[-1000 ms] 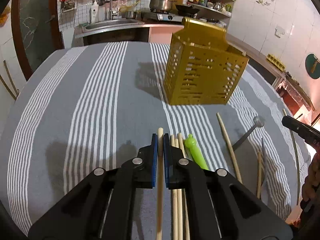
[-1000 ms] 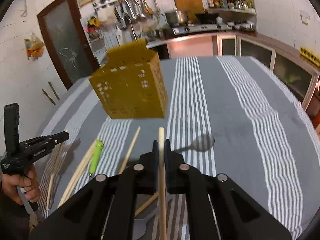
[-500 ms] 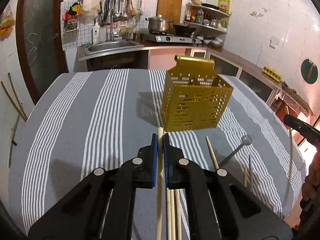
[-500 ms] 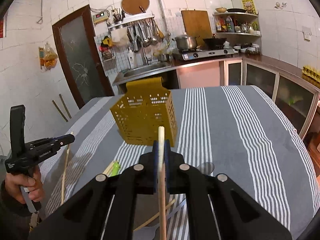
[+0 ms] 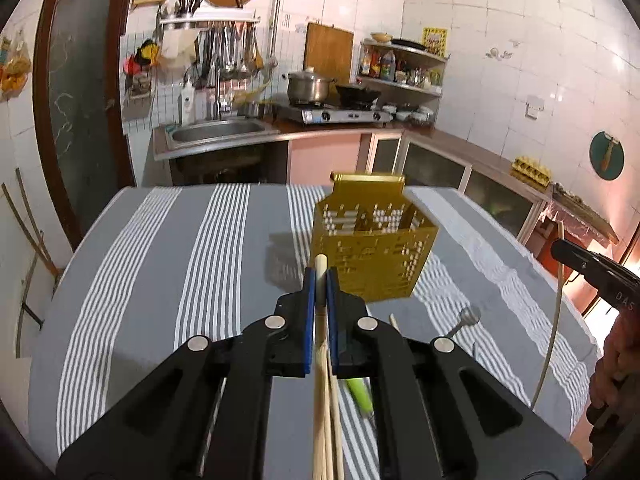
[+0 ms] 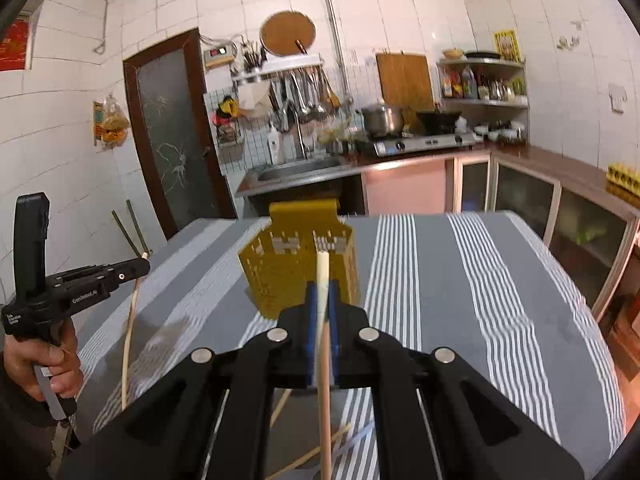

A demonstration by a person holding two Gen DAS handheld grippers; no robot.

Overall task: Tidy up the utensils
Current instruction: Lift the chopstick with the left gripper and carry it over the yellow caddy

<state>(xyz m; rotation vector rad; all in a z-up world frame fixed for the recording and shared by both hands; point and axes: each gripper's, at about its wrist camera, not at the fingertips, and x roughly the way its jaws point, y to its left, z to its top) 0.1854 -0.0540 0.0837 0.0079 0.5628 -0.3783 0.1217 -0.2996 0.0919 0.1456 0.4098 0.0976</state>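
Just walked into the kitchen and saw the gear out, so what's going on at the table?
A person is tidying utensils with a handheld gripper in each hand. The left gripper is shut on a wooden chopstick, and the right gripper is shut on another chopstick. Both are held above the striped tablecloth, pointing toward the yellow perforated utensil holder. More chopsticks, a green-handled utensil and a metal spoon lie on the cloth.

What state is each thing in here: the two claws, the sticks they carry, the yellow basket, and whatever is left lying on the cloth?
Left claw: shut on a chopstick.
Right claw: shut on a chopstick.
Left chopstick: clamped, lifted off the table.
Right chopstick: clamped, lifted.
Yellow basket: upright, looks empty.
Green utensil: lying on the cloth.
Metal spoon: lying on the cloth.
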